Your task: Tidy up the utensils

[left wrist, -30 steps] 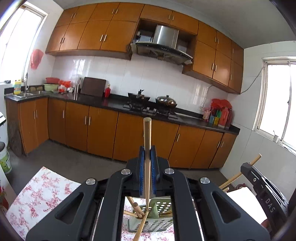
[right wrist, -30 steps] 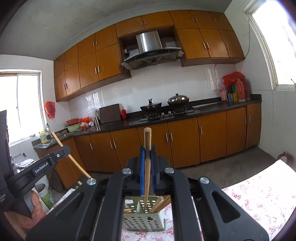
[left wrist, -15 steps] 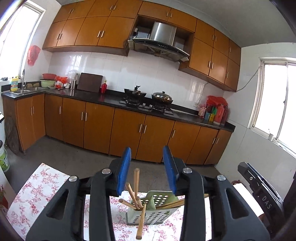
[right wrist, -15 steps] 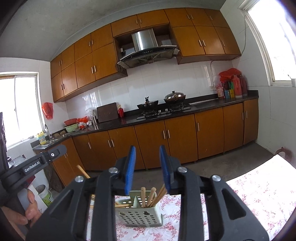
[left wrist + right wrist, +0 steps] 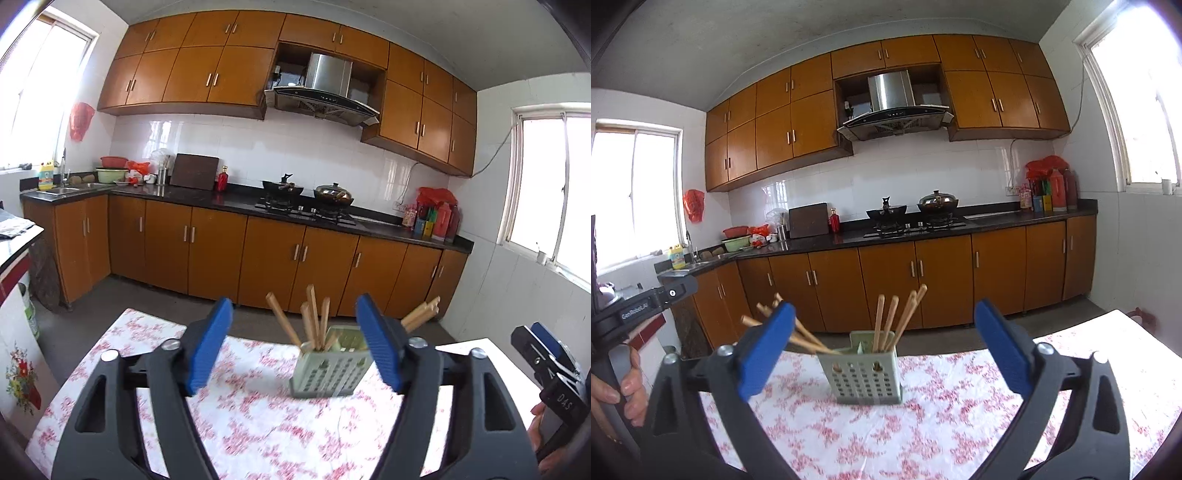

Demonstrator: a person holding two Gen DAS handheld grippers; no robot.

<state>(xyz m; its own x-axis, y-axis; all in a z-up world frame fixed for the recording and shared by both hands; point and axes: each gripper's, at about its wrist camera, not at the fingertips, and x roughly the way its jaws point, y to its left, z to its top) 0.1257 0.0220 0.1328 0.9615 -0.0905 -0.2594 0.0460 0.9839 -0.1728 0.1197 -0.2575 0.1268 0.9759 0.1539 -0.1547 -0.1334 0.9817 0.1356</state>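
The left claw [image 5: 295, 343] stands wide apart with nothing between its blue pads [image 5: 207, 350]; its jaws have just been opening. The right claw [image 5: 884, 349] is spread as wide as it gets and is likewise empty, its jaws also having just been opening.

The pale green perforated utensil holder [image 5: 862, 376] stands upright on the tabletop [image 5: 960, 424], which is covered with a white cloth printed with pink flowers. It sits toward the far edge of the tabletop, apart from both claws and seen through the gap of each. Wooden chopsticks [image 5: 886, 321] stand in it, thick ends up: one bunch rises nearly straight from one compartment, while another bunch [image 5: 798, 334] leans out low to the left in the right wrist view. In the left wrist view the same holder [image 5: 328, 369] appears with the upright sticks [image 5: 312, 317] on its left side and the leaning ones [image 5: 421, 314] pointing right, behind the right-hand pad.

A person's hand [image 5: 626, 387] grips the left claw's handle at the left edge of the right wrist view. Beyond the tabletop runs a kitchen counter [image 5: 240, 201] with orange-brown cabinets.
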